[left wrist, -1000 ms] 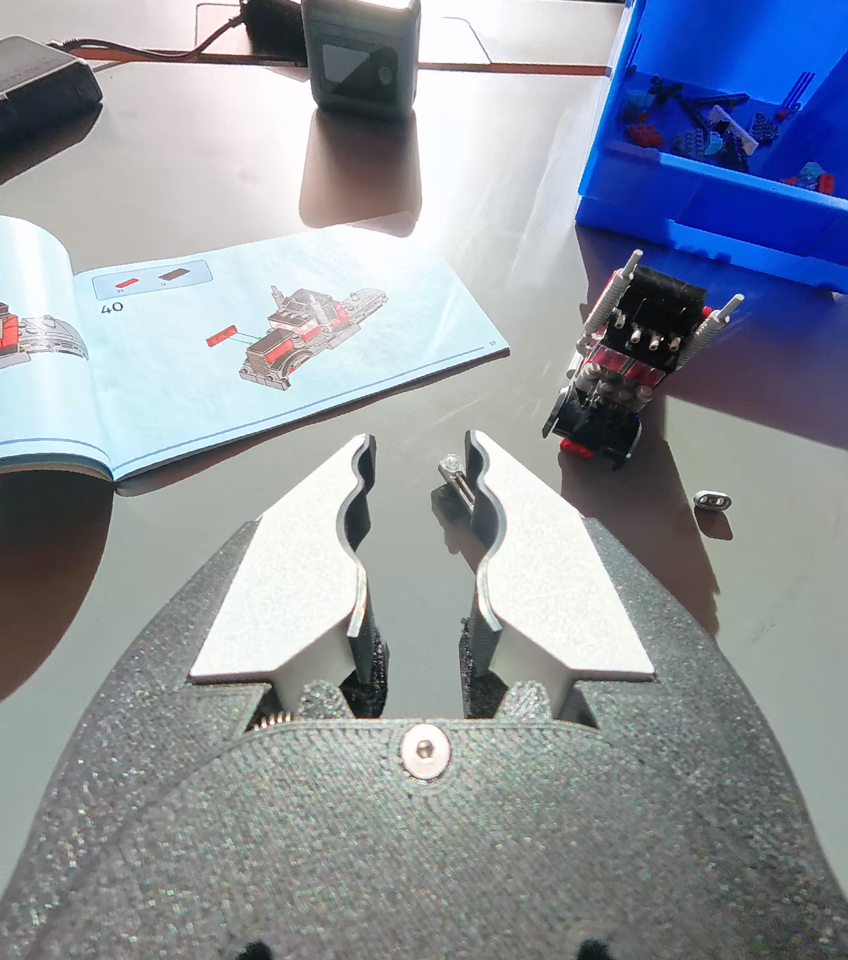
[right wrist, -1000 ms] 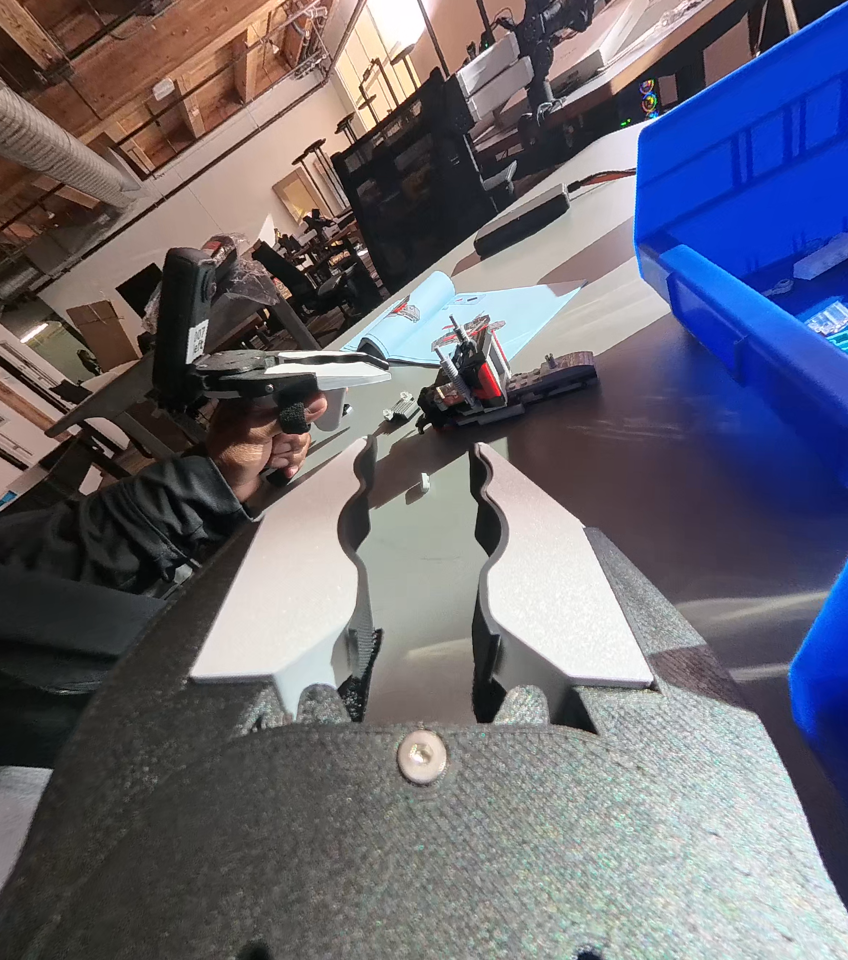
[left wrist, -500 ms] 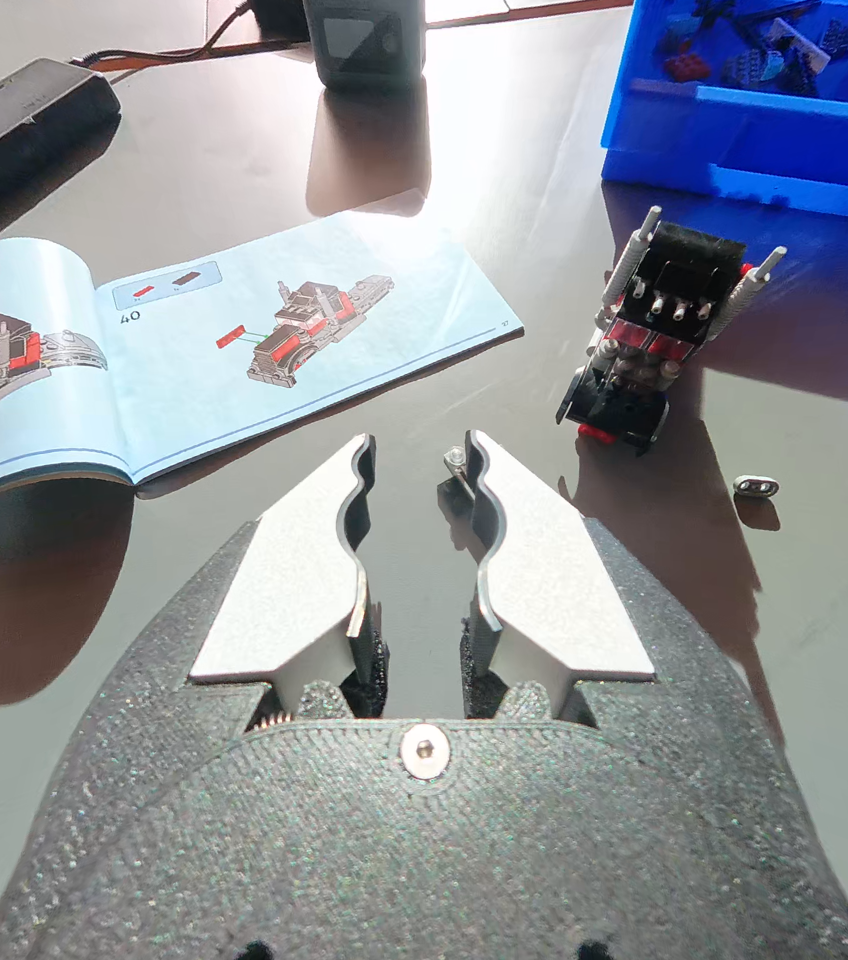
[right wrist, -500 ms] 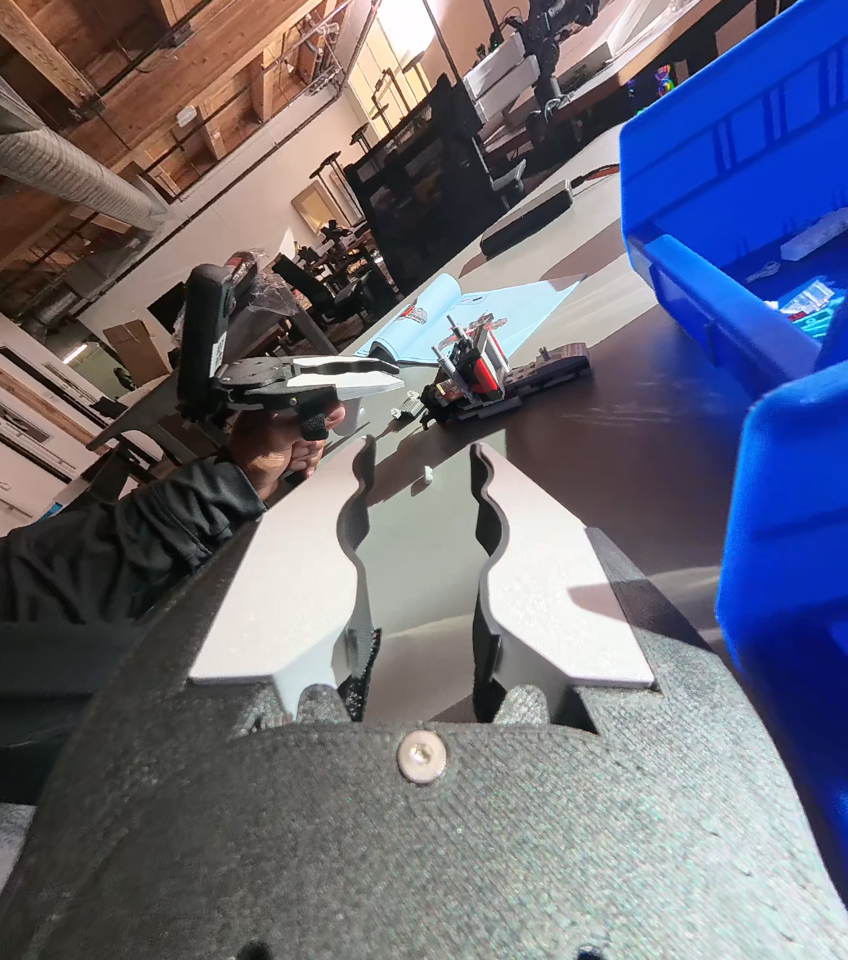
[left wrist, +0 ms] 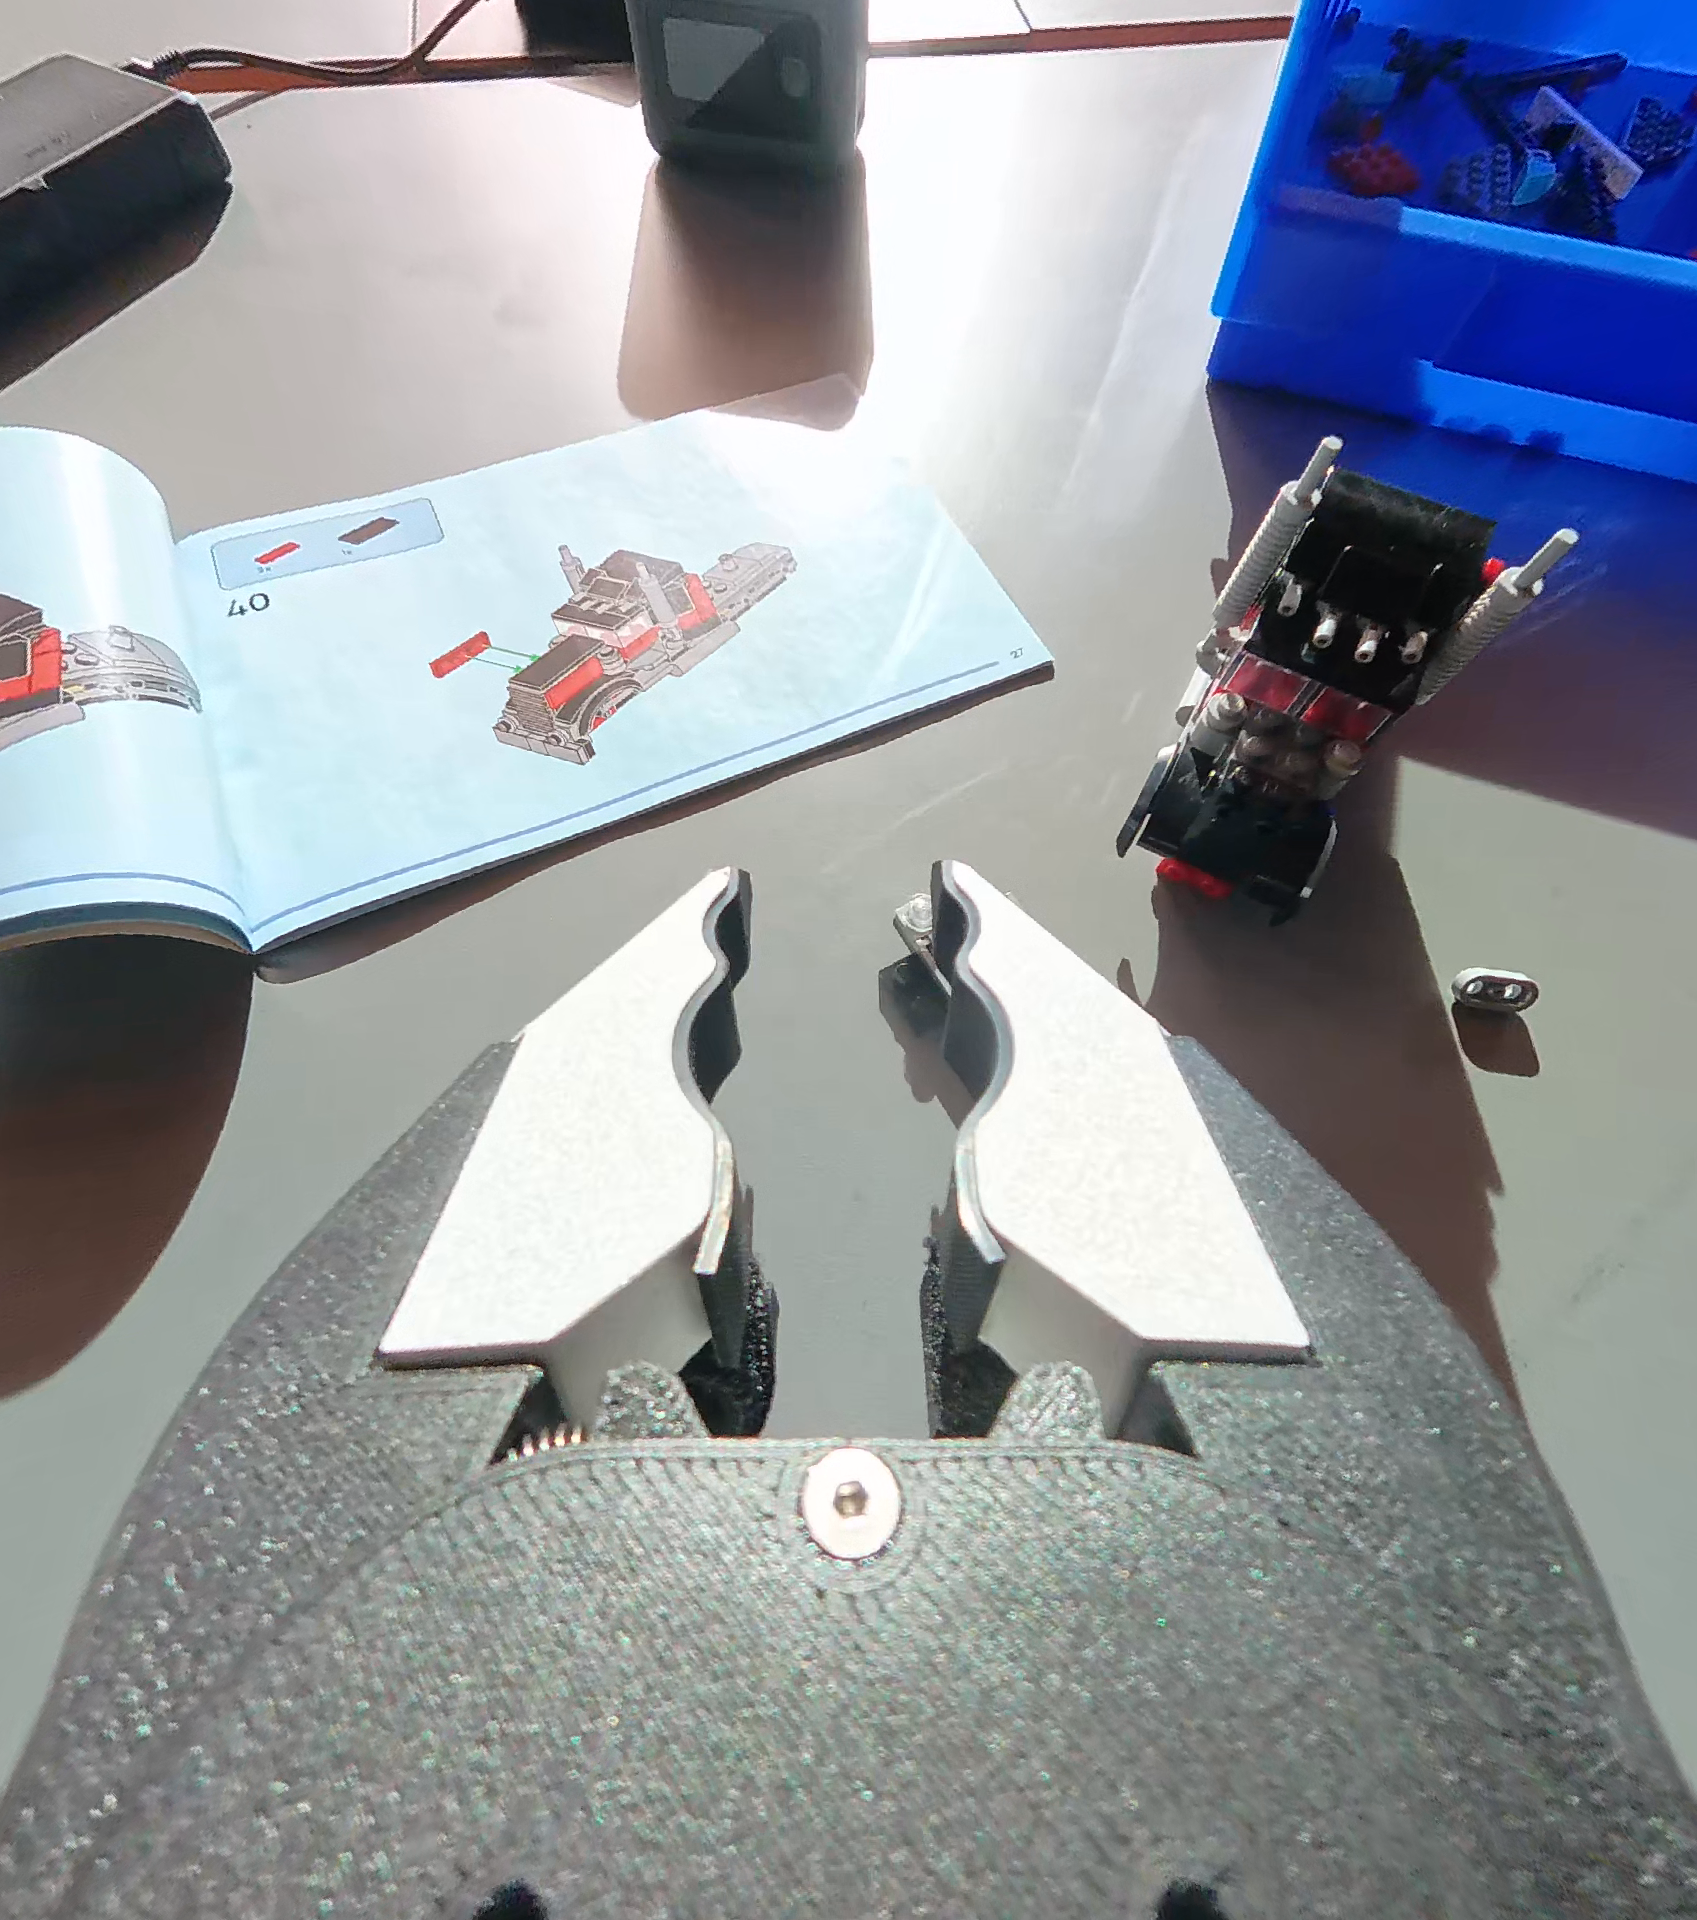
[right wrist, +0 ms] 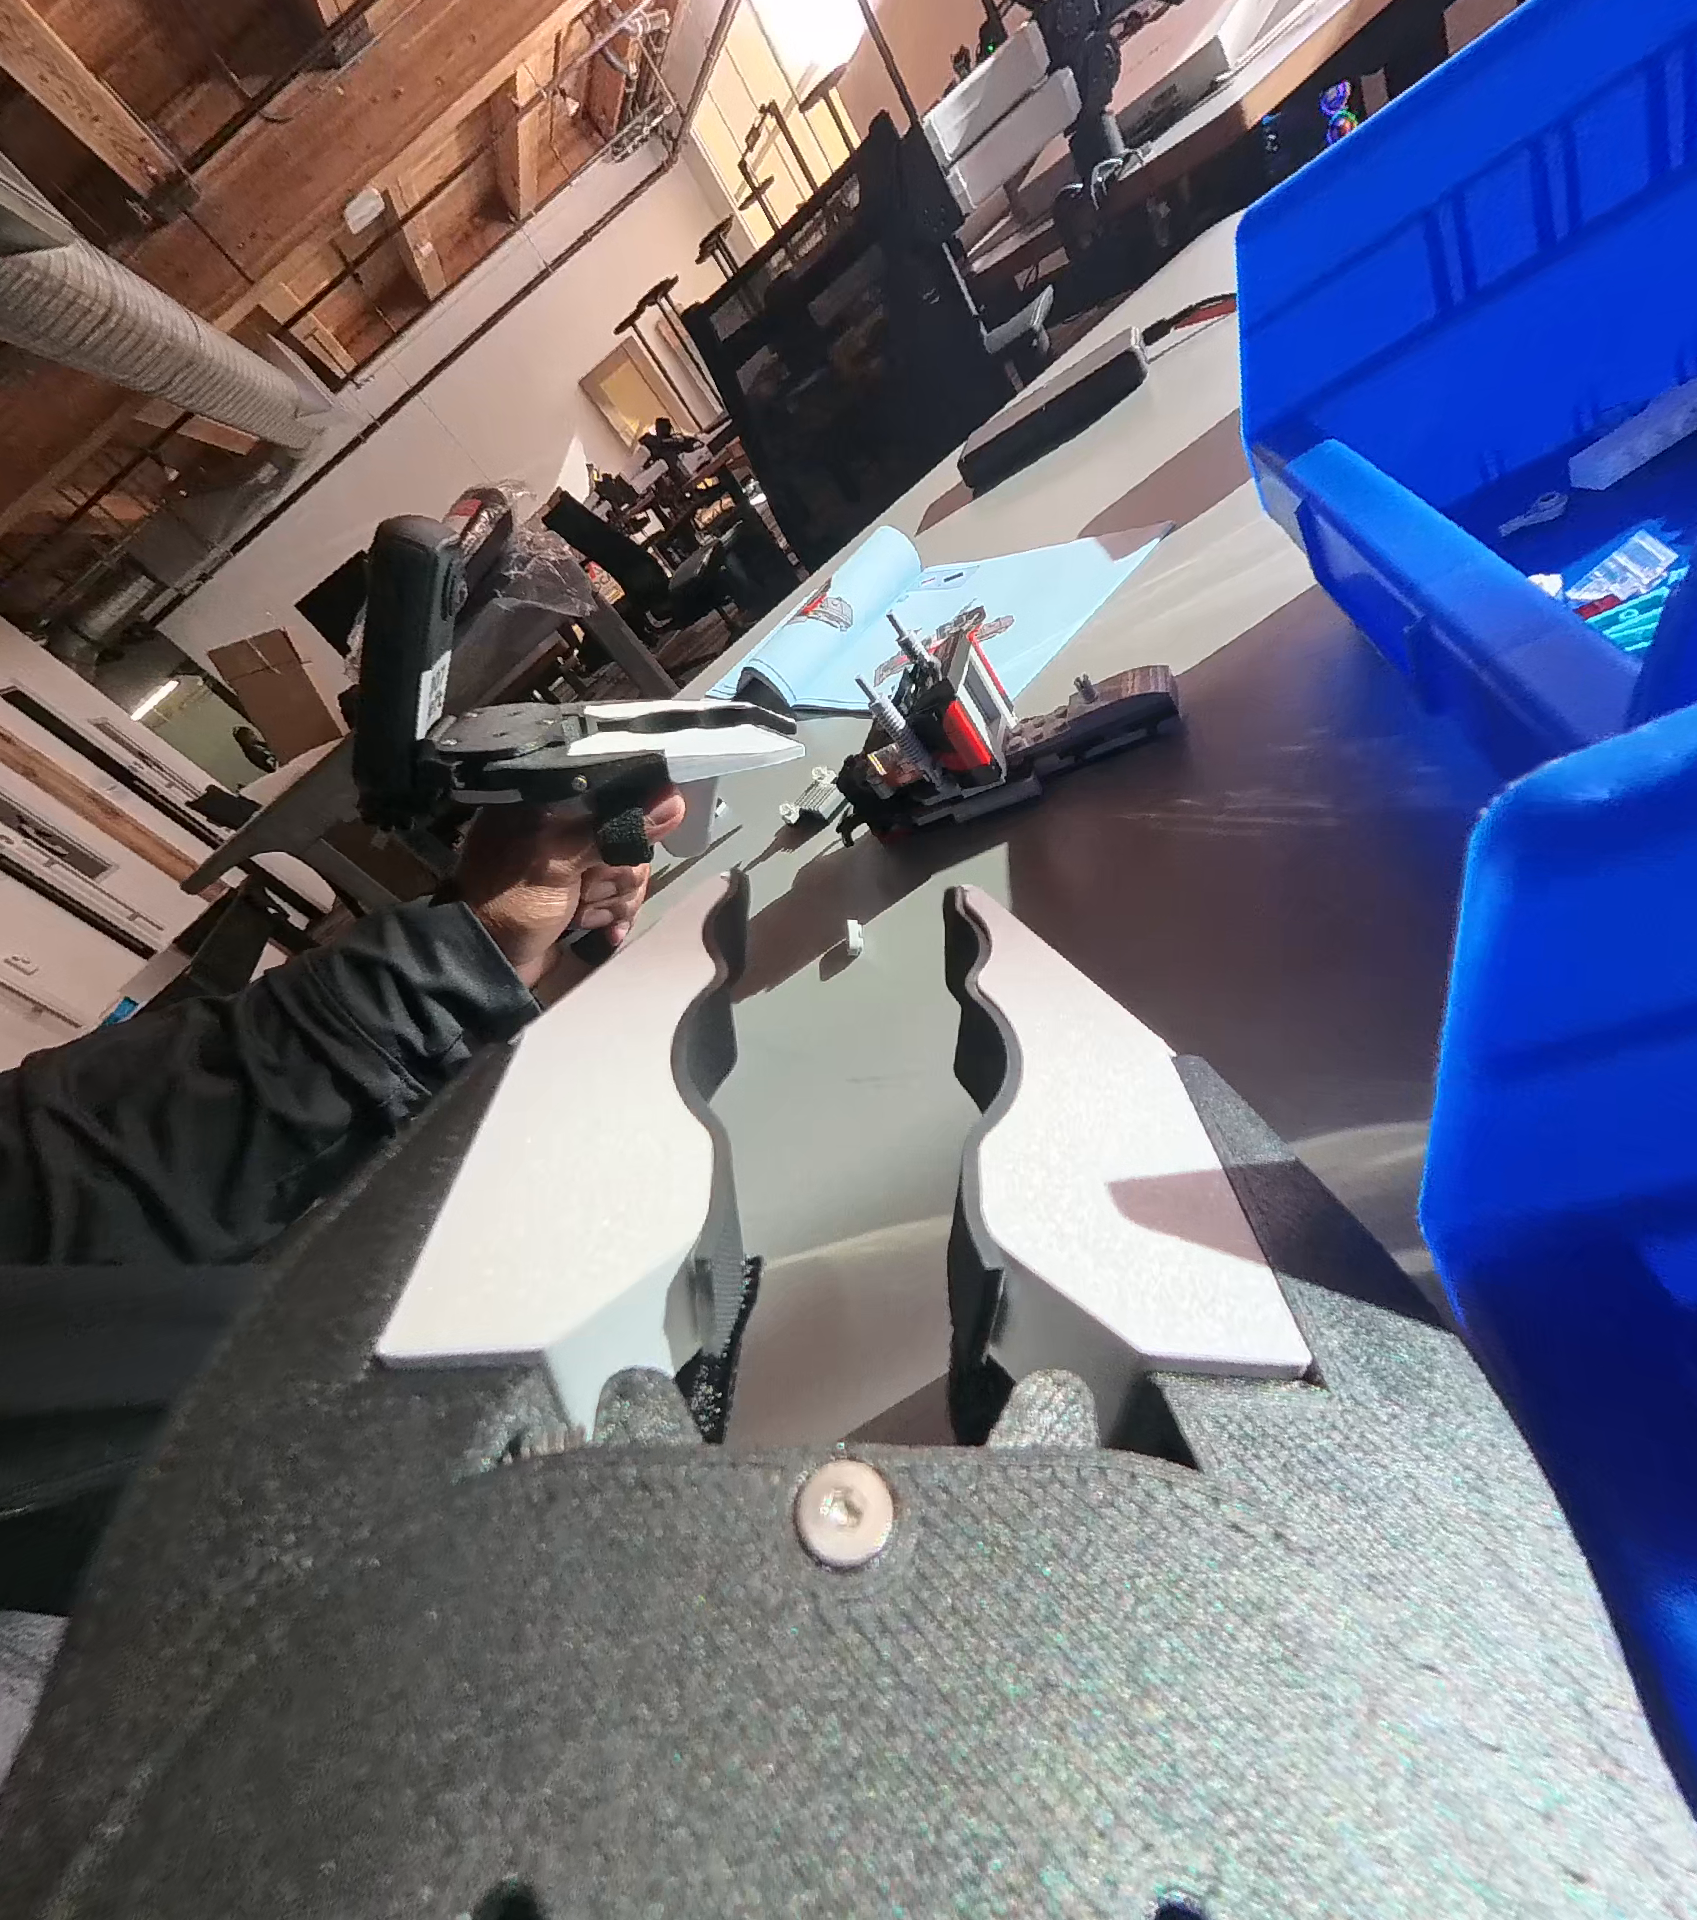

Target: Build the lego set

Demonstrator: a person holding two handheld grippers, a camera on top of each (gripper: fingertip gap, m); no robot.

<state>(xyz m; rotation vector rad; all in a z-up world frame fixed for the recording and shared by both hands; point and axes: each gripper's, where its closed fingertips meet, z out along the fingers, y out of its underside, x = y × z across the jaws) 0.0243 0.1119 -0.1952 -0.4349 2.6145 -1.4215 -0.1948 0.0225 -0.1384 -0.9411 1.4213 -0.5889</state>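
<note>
A partly built black, red and grey lego truck (left wrist: 1311, 686) stands on the dark table right of an open instruction booklet (left wrist: 408, 675). My left gripper (left wrist: 839, 883) is open and empty, above the table, left of and nearer than the truck. A small grey piece (left wrist: 917, 925) lies by its right fingertip. Another small grey piece (left wrist: 1496, 987) lies right of it. My right gripper (right wrist: 844, 894) is open and empty, low over the table. A tiny white piece (right wrist: 854, 935) lies ahead of it. The truck (right wrist: 937, 727) and the left gripper (right wrist: 615, 748) show farther off.
A blue bin (left wrist: 1550, 239) with loose pieces stands behind the truck. A second blue bin (right wrist: 1633, 1039) is close at the right gripper's right side. A black device (left wrist: 750, 73) and a flat black box (left wrist: 23, 187) sit at the far edge. A dark sleeve (right wrist: 200, 1091) lies left. The left gripper's tips are roughly 25 centimetres from the right gripper's. Left tips and right tips are each some 12 centimetres from the small grey piece (left wrist: 1496, 987).
The right gripper has drawn back to the right, so the near blue bin now fills its right side. The left gripper shifted slightly over the small grey piece. Both stayed open.
</note>
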